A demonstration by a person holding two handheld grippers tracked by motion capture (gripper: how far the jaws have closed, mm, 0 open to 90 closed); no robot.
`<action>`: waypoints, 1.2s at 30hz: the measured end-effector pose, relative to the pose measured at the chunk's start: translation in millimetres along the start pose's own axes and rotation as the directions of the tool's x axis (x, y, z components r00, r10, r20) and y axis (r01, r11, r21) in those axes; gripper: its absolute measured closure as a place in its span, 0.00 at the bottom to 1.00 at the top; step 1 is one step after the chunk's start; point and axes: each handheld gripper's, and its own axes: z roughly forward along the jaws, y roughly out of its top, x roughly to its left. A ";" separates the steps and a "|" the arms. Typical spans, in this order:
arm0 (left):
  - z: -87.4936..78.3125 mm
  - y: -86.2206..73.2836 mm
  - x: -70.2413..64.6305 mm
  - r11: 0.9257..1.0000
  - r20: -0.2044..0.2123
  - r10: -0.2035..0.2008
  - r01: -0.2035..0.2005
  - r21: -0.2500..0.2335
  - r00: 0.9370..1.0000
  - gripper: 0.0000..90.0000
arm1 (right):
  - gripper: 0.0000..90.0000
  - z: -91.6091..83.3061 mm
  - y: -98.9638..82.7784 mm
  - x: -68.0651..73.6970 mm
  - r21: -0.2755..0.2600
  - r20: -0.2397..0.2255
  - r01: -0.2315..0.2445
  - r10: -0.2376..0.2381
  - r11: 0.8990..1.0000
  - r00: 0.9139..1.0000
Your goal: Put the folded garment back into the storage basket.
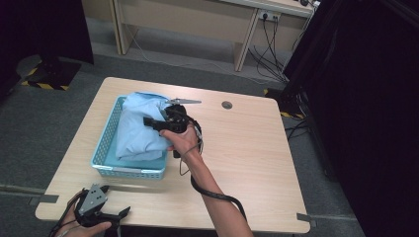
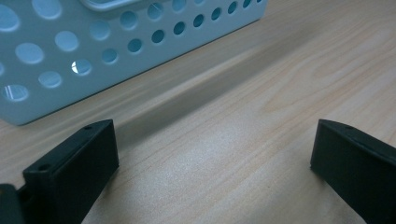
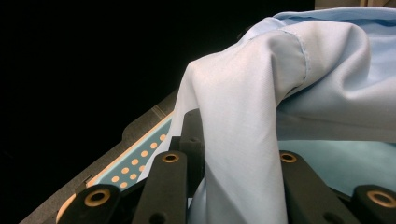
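- The left gripper [image 1: 124, 212] rests at the table's [image 1: 247, 148] near edge, jaws spread wide over bare wood, nothing between them.
- Beyond it stands the pale blue perforated basket [image 1: 106, 143], close by.
- The right gripper [image 1: 148, 121] reaches over the basket — jaws pressed together on a fold of the light blue cloth [image 3: 243, 107], which lies heaped in the basket, seemingly lifted a little.

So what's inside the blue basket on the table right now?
A bunched light blue cloth fills the basket, with a fold pinched in the right tongs. Whatever may lie beneath the cloth is covered.
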 end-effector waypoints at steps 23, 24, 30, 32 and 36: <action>-0.4 -0.5 0.6 1.000 0.004 0.002 -0.002 -0.002 1.000 0.00 | 0.84 37.8 -8.9 3.4 0.049 0.026 -0.027 0.026 0.998 0.999; -0.4 -0.4 0.6 1.000 0.004 0.002 -0.002 -0.001 1.000 0.00 | 0.84 39.5 -9.1 2.9 0.052 0.028 -0.027 0.026 0.998 0.999; -0.4 -0.5 0.7 1.000 0.005 0.002 -0.002 -0.002 1.000 0.00 | 0.83 47.4 -9.2 1.7 0.069 0.047 -0.033 0.030 0.997 0.998; -0.5 -0.6 0.7 1.000 0.006 0.002 -0.002 -0.003 1.000 0.00 | 0.83 50.2 -9.5 2.0 0.075 0.051 -0.032 0.029 0.997 0.998; -0.5 -0.7 0.8 1.000 0.007 0.003 -0.003 -0.004 1.000 0.00 | 0.83 57.3 -11.2 3.6 0.097 0.061 -0.031 0.025 0.995 0.998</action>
